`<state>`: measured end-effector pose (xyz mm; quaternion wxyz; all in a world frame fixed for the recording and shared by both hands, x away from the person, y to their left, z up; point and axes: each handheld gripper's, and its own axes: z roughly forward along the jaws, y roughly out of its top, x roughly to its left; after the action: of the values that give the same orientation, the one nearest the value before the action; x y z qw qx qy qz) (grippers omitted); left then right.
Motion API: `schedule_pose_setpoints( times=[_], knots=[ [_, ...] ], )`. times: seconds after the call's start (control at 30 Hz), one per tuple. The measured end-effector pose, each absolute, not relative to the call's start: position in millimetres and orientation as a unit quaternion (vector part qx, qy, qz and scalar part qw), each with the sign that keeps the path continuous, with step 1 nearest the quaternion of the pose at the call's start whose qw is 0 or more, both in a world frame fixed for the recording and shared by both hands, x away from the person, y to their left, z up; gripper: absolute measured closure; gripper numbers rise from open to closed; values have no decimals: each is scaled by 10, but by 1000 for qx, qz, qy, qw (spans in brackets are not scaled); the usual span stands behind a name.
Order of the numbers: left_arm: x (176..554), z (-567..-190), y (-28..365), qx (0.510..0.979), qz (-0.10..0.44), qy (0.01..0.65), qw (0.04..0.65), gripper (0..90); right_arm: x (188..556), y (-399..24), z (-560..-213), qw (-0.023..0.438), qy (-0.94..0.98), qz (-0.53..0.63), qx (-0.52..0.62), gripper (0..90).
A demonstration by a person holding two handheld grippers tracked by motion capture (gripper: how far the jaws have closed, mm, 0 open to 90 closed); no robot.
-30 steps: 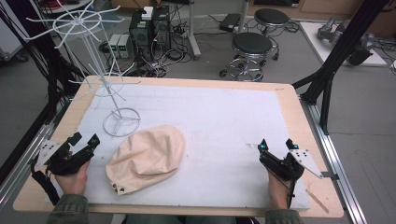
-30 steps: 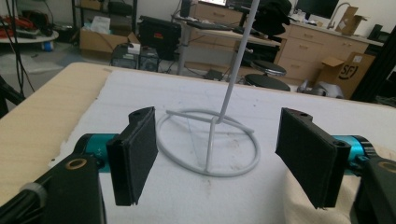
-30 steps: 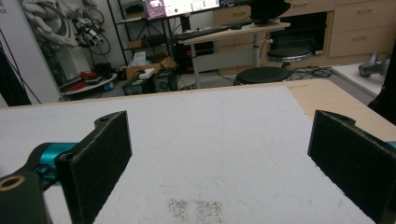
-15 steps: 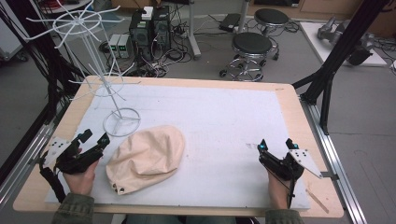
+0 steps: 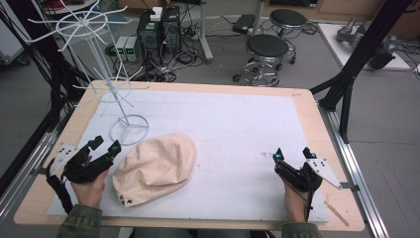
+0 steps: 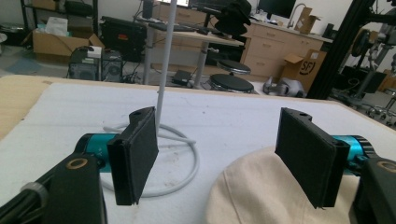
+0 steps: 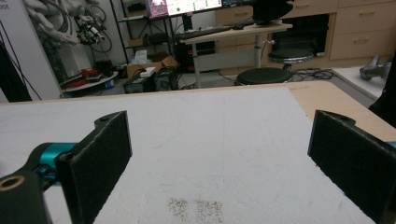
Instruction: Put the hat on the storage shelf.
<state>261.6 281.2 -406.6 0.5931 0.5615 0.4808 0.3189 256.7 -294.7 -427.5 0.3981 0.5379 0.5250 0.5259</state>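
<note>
A beige cap [image 5: 156,167] lies on the white mat [image 5: 237,129], left of the middle; its edge fills the lower right of the left gripper view [image 6: 252,191]. My left gripper [image 5: 105,145] is open just left of the cap, jaws wide with nothing between them [image 6: 224,158]. A white wire rack [image 5: 111,84] stands behind it on a ring base [image 6: 175,161]. My right gripper [image 5: 292,152] rests open near the front right of the mat, with only bare mat between its jaws [image 7: 219,154].
The wooden table [image 5: 317,119] ends a little beyond the mat. Black frame legs [image 5: 346,79] rise at the right edge. Stools [image 5: 267,49] and computer boxes [image 5: 158,29] stand on the floor behind.
My left gripper has moved right and slightly up, closer to the cap's left edge. The right gripper has stayed where it was.
</note>
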Motion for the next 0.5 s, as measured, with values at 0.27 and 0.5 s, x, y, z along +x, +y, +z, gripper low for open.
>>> schedule_pose_setpoints(
  times=[0.27,0.5],
  knots=[
    [2646,-4003,2674,579,304,465,597,296,2564,-2952,-4274,399,526,525,537,51],
    [2670,-3960,2505,592,287,452,602,296,2564,-2951,-4275,397,526,526,537,51]
  ],
)
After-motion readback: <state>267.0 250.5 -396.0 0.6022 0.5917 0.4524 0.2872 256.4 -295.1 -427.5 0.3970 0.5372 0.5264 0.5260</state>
